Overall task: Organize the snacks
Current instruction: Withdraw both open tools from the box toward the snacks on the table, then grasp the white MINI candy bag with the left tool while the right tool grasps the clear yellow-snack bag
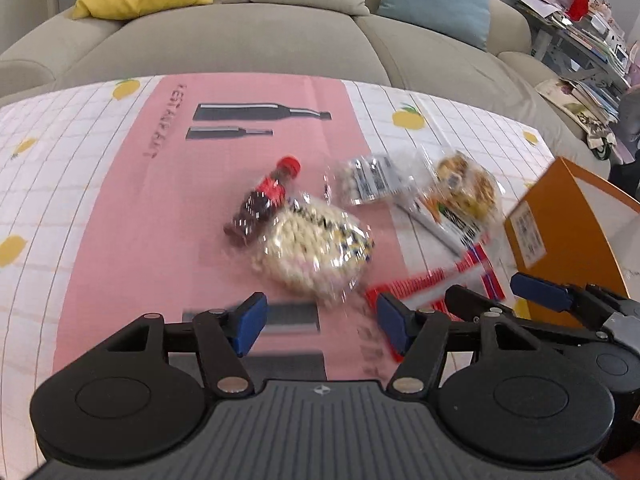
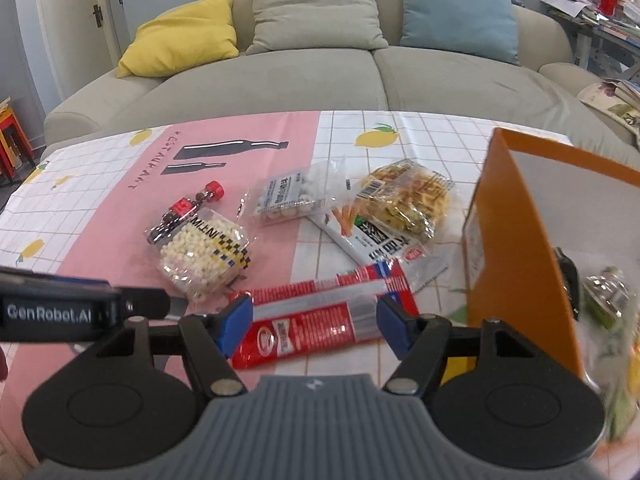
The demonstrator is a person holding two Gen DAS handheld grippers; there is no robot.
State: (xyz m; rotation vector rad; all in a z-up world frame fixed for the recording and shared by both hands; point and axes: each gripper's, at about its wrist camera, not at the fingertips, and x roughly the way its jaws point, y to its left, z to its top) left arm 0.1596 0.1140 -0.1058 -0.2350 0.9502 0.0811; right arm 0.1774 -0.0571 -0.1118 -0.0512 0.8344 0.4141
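My right gripper (image 2: 315, 326) stands open astride a long red snack packet (image 2: 320, 316) that lies flat on the tablecloth; its pads sit at the packet's two edges. My left gripper (image 1: 320, 325) is open and empty, just short of a clear bag of white puffs (image 1: 312, 248). A small cola bottle (image 1: 264, 200) lies against that bag. Further back lie a bag of white balls (image 2: 292, 196), a yellow snack bag (image 2: 404, 200) and a white packet with black print (image 2: 372, 244). In the left wrist view the right gripper (image 1: 500, 296) hovers over the red packet (image 1: 424, 280).
An open orange box (image 2: 516, 240) stands at the table's right, with a few wrapped items (image 2: 604, 296) inside. The table wears a pink and lemon-print cloth (image 2: 100, 220). Behind it is a beige sofa (image 2: 280, 76) with cushions. A cluttered desk (image 1: 580, 32) stands far right.
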